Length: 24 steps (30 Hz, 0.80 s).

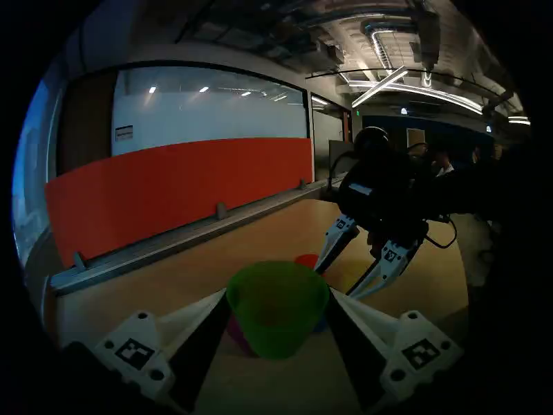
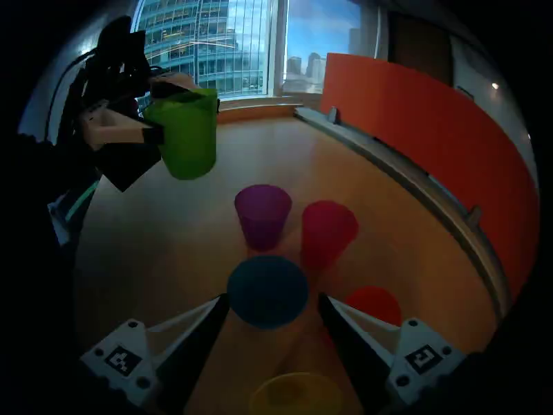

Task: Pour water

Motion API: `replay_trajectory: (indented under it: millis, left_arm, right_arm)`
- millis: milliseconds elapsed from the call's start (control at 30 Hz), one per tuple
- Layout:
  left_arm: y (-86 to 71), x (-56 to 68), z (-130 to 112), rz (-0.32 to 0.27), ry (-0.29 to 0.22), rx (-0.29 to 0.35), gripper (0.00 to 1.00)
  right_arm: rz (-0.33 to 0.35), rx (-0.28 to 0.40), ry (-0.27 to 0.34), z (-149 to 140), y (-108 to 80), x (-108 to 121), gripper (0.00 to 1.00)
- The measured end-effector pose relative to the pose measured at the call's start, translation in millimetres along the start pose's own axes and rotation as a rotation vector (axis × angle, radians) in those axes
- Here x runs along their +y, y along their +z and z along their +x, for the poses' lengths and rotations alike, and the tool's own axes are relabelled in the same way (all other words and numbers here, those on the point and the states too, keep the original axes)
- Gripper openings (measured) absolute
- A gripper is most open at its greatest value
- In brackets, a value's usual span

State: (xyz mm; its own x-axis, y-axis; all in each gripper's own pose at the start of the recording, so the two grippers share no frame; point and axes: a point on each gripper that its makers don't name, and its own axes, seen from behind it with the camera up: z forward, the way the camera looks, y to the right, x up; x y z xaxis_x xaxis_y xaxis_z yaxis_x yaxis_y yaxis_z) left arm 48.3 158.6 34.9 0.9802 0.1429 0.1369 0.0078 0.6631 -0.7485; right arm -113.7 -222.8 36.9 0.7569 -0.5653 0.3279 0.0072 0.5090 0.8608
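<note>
I have the left gripper (image 1: 278,296) clamped on the green cup (image 1: 278,318), both fingers pressing its sides. From the right gripper view that cup hangs upright above the table (image 2: 173,249), beyond the blue cup (image 2: 267,287) and well off to its left. My right gripper (image 2: 271,299) has a finger on either side of the blue cup, which stands on the table. The gap is so slight that I cannot tell whether they grip it or merely flank it. Just beyond the blue cup stands a purple cup (image 2: 263,214), with a pink cup (image 2: 328,232) beyond and to its right, a red cup (image 2: 373,304) near it on the right, and a yellow cup (image 2: 297,395) on the near side. I judge the pour not begun: the green cup is lifted but level and over no other cup, so carrying it across and tipping remain. I cannot make out water in any cup. The light is dim, and the yellow cup is cut off at the edge.
</note>
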Motion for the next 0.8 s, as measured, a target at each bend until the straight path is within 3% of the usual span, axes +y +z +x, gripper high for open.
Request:
replay_trajectory:
  millis: [267, 800]
  left_arm:
    - [-3.4, -10.4, 14, 0.023, -0.012, 0.039, 0.89]
    - [-8.2, -14.2, 23, 0.038, -0.006, 0.055, 0.89]
  right_arm:
    - [0.009, -0.013, 0.012, 0, 5.5, -2, 1.00]
    - [0.002, -0.047, 0.008, -4, 23.2, -5, 0.99]
